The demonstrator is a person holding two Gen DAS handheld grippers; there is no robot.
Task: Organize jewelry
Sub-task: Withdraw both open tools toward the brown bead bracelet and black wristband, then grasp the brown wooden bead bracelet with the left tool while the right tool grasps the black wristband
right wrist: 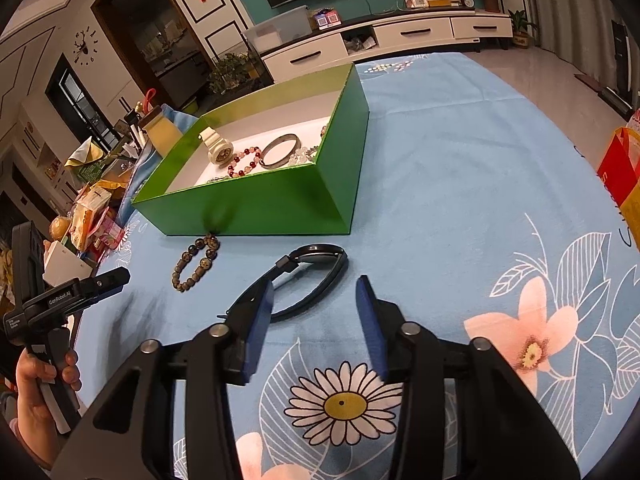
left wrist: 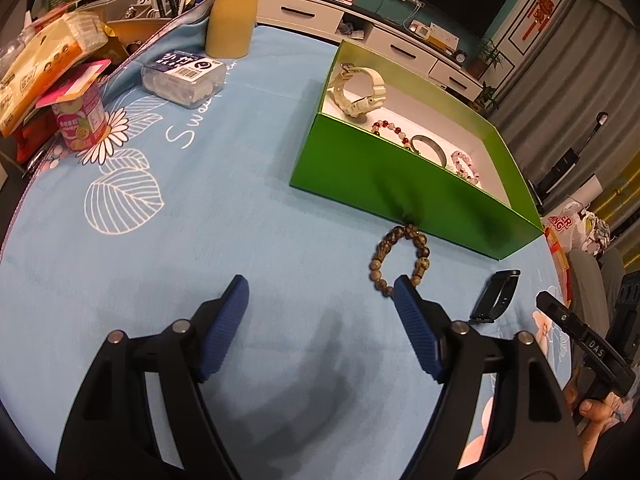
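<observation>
A green box (left wrist: 400, 188) (right wrist: 280, 204) stands on the blue cloth. It holds a white watch (left wrist: 360, 92) (right wrist: 218, 148), a red bead bracelet (right wrist: 244, 162), a dark bangle (left wrist: 430, 148) (right wrist: 280, 150) and a pink bead bracelet (left wrist: 466, 164). A brown bead bracelet (left wrist: 400, 258) (right wrist: 196, 264) lies on the cloth against the box's front wall. A black watch (left wrist: 496, 294) (right wrist: 308, 276) lies to its right. My left gripper (left wrist: 320, 292) is open and empty, its right fingertip beside the brown bracelet. My right gripper (right wrist: 316, 292) is open and empty, just short of the black watch.
A yellow jar (left wrist: 232, 16), a clear plastic box (left wrist: 182, 78), a pink cup (left wrist: 82, 114) and snack packs (left wrist: 36, 64) crowd the table's far left. Red and yellow bags (right wrist: 624, 168) stand at the right edge.
</observation>
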